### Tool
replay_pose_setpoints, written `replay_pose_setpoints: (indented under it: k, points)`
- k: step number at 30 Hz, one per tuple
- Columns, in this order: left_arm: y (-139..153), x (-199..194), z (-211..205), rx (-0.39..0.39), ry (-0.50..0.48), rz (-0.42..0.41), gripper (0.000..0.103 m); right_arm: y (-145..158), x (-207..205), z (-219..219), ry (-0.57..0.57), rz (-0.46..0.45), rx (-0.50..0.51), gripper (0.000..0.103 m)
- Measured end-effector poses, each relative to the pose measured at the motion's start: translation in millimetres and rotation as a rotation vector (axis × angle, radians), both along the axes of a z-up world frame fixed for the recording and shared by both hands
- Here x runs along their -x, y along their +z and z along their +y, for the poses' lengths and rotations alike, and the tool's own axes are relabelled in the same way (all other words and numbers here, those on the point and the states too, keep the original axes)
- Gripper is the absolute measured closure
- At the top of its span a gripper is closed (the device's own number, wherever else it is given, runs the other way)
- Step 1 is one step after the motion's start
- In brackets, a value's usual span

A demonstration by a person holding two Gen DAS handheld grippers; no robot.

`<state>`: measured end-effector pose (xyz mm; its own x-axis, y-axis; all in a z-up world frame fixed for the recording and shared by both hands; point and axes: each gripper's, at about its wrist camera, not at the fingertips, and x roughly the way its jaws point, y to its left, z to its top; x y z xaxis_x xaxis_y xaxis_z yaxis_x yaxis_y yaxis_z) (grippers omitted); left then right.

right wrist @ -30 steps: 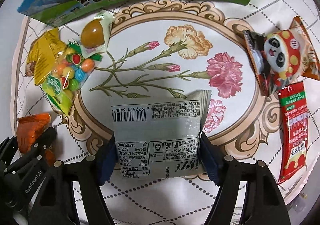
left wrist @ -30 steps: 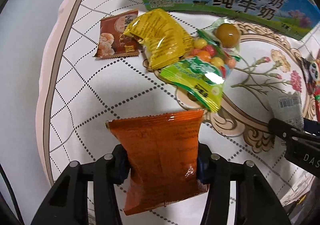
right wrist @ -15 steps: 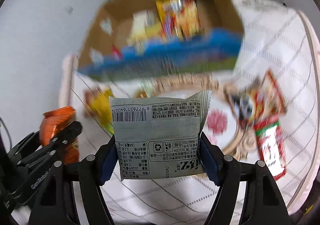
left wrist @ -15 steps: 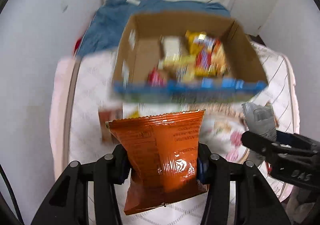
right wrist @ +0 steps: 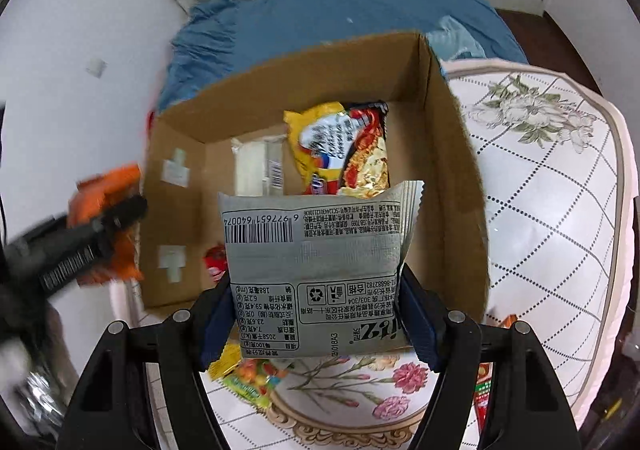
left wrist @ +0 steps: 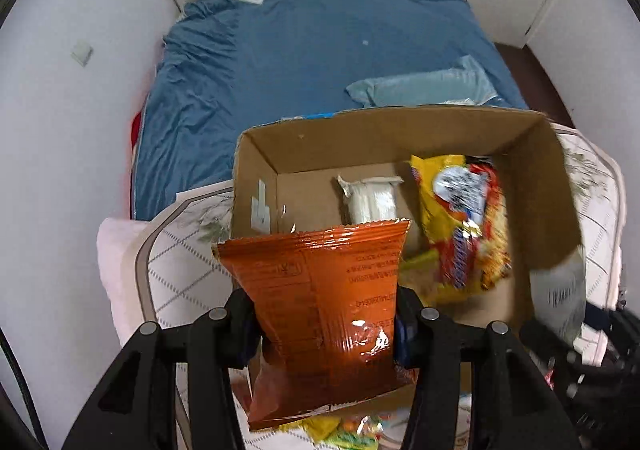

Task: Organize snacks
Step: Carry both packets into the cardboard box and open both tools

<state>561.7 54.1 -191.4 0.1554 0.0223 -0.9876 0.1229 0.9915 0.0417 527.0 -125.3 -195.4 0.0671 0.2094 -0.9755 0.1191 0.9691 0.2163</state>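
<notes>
the left tongs [left wrist: 326, 324] pinch an orange packet [left wrist: 320, 314] at the near edge of the open box [left wrist: 256, 170]. the right tongs [right wrist: 316, 314] pinch a grey packet [right wrist: 316, 262] above the box, where a noodle pack [right wrist: 344, 146] and white packet [right wrist: 256, 166] lie.

A glossy, crinkled foil is seen on the orange packet [left wrist: 320, 314]. The grey packet [right wrist: 320, 270] is matt plastic. The box [right wrist: 452, 186] is made of plain brown cardboard.
</notes>
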Motion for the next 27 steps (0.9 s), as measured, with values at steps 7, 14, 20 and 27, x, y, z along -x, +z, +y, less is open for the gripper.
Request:
replay_pose_setpoints:
  k: [7, 14, 20, 27]
  points:
    - [-46.5, -24.3, 5.5, -0.059, -0.019, 0.096, 0.055, -46.1, -6.2, -5.7, -0.017, 0.082, 0.033, 0.027]
    - [-77.3, -29.0, 14.6, -0.065, 0.017, 0.157, 0.050, -82.3, -7.0, -3.4, 0.014, 0.202, 0.053, 0.022]
    - [-72.0, -22.5, 15.8, -0.011, 0.040, 0.126, 0.016, -82.0, -7.7, 9.1, 0.042, 0.187, 0.075, 0.007]
    - [-62.6, -9.5, 15.2, 0.015, 0.053, 0.109, 0.015, -69.8, -8.8, 13.7, 0.034, 0.158, 0.074, 0.007]
